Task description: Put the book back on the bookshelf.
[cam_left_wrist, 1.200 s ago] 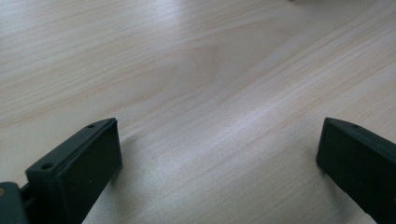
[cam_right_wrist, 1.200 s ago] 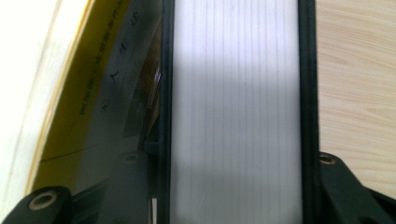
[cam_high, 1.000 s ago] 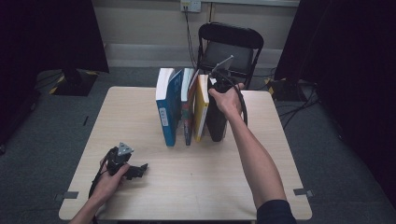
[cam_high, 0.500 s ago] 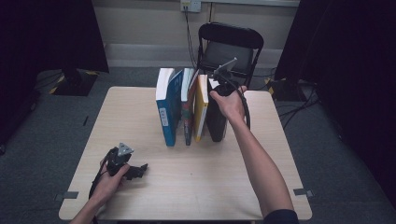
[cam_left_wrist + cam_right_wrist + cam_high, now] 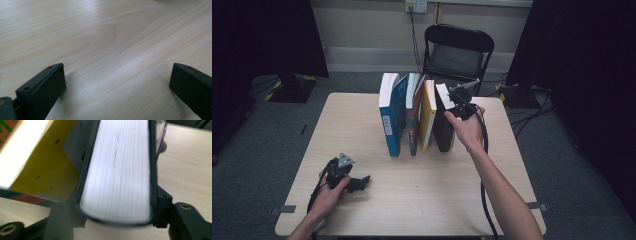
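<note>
High view, change: my right hand has slid out along the row of books toward me since the earlier frame; my left hand has not moved.
Desk (image 5: 362, 125): I see a pale wooden top with four upright books in a row at mid-desk.
Chair (image 5: 457, 50): black, beyond the far edge of the desk, right behind the books.
Blue book (image 5: 392, 117): leftmost of the row, its white page block facing up.
Yellow book (image 5: 428, 120): just beside the black one on its left, leaning toward it.
Black book (image 5: 443, 125): rightmost of the row, upright; my right gripper view shows its page block (image 5: 120, 170) between my jaws.
Right gripper (image 5: 460, 105): at the black book's top, jaws half apart and astride it, having just widened; I cannot tell if the pads press.
Left gripper (image 5: 357, 183): resting low near the front left of the desk, jaws spread wide over bare wood (image 5: 112, 50).
In the way: the yellow cover crowds my right gripper's left jaw.
</note>
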The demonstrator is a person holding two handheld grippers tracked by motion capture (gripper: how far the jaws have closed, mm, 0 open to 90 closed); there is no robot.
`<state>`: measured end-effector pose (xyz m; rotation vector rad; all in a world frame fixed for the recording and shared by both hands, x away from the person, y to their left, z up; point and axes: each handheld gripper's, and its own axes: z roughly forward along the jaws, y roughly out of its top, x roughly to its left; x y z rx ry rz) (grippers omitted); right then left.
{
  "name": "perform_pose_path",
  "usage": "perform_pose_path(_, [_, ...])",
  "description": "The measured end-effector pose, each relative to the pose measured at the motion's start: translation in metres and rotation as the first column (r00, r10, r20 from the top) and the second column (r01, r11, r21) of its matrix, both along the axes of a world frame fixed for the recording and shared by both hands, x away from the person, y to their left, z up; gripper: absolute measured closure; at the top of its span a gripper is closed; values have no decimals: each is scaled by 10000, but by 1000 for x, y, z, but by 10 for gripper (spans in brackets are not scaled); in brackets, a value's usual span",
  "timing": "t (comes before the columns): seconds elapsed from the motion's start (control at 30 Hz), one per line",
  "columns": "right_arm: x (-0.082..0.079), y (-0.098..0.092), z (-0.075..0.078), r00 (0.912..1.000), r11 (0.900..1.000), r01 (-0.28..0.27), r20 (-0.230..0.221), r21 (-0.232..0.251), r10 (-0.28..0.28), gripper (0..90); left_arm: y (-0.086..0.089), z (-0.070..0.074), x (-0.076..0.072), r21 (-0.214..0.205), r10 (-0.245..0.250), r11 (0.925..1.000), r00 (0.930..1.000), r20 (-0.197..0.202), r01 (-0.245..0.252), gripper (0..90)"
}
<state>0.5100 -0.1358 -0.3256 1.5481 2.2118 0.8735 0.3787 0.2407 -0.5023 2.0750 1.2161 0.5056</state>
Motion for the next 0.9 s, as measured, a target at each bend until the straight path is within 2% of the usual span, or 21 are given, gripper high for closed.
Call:
perform_pose_path(0.1, [-10,-1,-10,9983,10000,-81,577,0,81,439,0,0,0,-1,1,10000,10000,0,-1,1])
perform_pose_path(0.2, [-14,-3,-19,9953,9997,-164,960,200,144,453,0,0,0,1,1,10000,10000,1,-1,1])
perform_pose_path(0.33, [-17,-4,-24,9881,9989,-458,1473,91,439,455,0,0,0,19,-6,10000,10000,-1,6,1])
perform_pose_path(0.43, [-19,-5,-27,9845,9984,-479,1700,285,424,453,0,0,0,25,-8,10000,10000,-3,8,1])
perform_pose_path(0.47, [-21,-7,-31,9800,9975,-531,1944,476,429,450,0,0,0,20,-6,10000,10000,-1,6,1])
perform_pose_path(0.6, [-25,-7,-35,9697,9968,-649,2389,466,519,450,0,0,0,-3,3,10000,10000,2,-3,1])
perform_pose_path(0.7, [-26,-7,-38,9633,9965,-694,2630,472,546,453,0,0,0,-3,2,10000,10000,0,-2,1])
perform_pose_path(0.9, [-26,-7,-42,9571,9956,-755,2841,563,565,443,0,0,0,1,0,10000,10000,1,0,1])
